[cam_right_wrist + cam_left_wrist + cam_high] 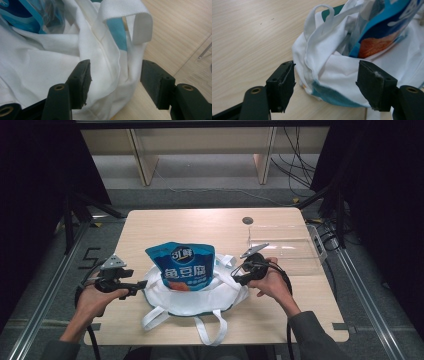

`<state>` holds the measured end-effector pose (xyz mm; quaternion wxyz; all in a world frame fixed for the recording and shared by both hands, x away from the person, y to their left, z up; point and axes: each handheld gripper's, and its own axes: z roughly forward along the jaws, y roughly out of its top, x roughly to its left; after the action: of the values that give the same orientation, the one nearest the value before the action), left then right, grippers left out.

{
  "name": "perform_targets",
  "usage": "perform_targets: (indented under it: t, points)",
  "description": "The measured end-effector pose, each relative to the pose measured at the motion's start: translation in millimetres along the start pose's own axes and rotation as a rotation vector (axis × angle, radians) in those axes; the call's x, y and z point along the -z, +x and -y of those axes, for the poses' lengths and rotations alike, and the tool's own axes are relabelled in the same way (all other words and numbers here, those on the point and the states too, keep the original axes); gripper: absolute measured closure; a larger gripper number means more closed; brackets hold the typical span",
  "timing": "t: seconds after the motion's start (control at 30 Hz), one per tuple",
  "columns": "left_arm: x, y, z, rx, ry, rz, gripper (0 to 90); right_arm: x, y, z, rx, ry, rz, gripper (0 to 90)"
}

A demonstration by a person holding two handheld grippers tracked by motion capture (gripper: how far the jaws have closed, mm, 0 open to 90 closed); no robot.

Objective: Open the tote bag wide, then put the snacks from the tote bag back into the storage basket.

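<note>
High view: a white bag [200,295] lies on the table [280,320] with a blue snack pack [184,266] standing up inside it. The left gripper [141,287] is just beside the bag's left edge. The right gripper [236,275] is just beside the bag's right edge. A hand holds each one. A clear tray [285,249] sits on the table behind the right gripper.

Left gripper view: the two black fingers [281,86] stand wide apart. The bag's edge [332,75] sits between them but a bit farther out, and the fingers do not press on it. A white strap [319,20] loops up past the fingers. The snack pack [384,27] sticks out of the bag, beyond the finger on the right side of this view. Bare table [249,37] lies beyond the other finger.

Right gripper view: the black fingers [80,83] are apart too. A fold of white bag cloth [110,72] hangs in the gap between them. The fingers do not squeeze it. A strap loop [140,22] stands up past the fingers, and a bit of the blue pack [22,17] shows far off near the finger on the left side of this view.
</note>
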<state>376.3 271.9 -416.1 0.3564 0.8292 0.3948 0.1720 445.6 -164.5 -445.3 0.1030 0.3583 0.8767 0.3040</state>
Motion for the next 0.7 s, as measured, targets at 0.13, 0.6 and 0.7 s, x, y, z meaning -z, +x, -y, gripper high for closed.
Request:
perform_targets:
  t: [0.13, 0.6, 0.7]
  points:
    - [3.5, -5.2, 8.5, 0.014, -0.008, 0.017, 28.8, 1.8, 2.4, -1.2, 0.001, -0.002, -0.001, 41.5]
    - [13.7, -22.0, 33.5, 0.022, -0.047, -0.006, 20.4, 7.2, 4.1, -3.6, 0.003, 0.005, -0.018, 39.3]
    - [15.9, -30.1, 37.6, 0.056, -0.063, -0.014, 19.2, 11.7, 5.8, -6.0, -0.003, -0.014, 0.006, 38.7]
